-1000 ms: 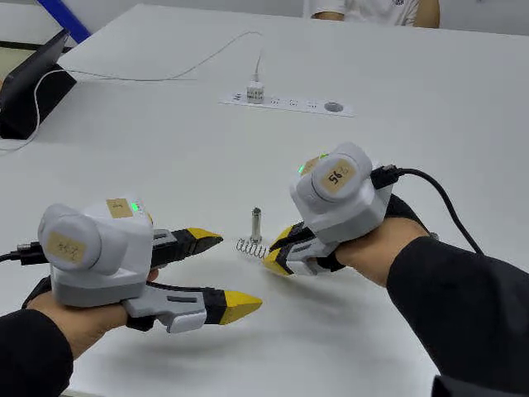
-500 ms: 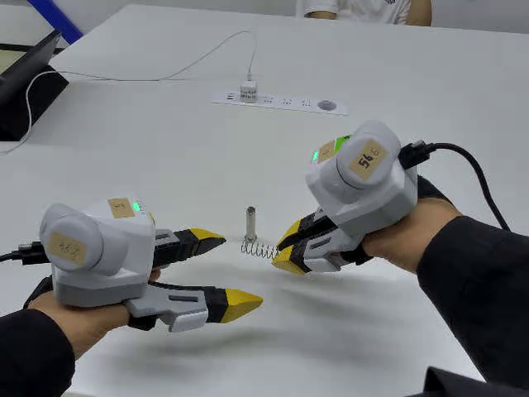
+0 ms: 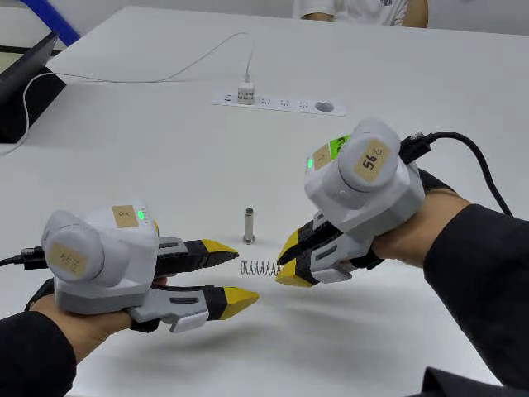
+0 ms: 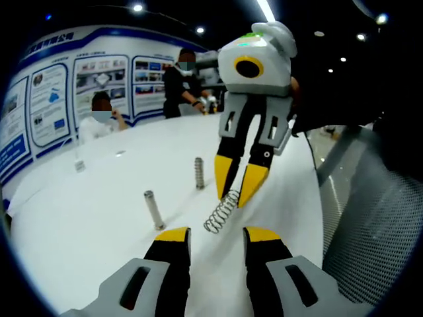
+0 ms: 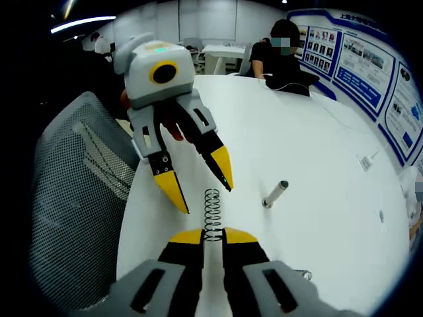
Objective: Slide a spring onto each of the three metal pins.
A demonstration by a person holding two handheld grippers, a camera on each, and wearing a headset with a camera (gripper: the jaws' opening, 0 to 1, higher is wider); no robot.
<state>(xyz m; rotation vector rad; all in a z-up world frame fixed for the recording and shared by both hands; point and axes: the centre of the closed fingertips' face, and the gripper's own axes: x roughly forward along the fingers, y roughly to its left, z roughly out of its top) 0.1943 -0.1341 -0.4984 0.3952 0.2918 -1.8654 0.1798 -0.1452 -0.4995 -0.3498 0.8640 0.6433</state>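
Step in hand: spring gripped, not yet on a pin.

My left gripper (image 3: 240, 275) hovers with jaws spread, holding nothing. Just off its tips, at 3 o'clock, is the spring (image 3: 260, 267), held level. Its free end points toward the left jaws but is not between them.

The pin (image 3: 249, 225) stands upright and bare at 12 o'clock of the spring, apart from it.

My right gripper (image 3: 285, 269) pinches the spring's far end between its jaw tips.

Next, I judge: tip the spring upright, line its open end over the pin top, and lower it. The left jaws could steady the coil.
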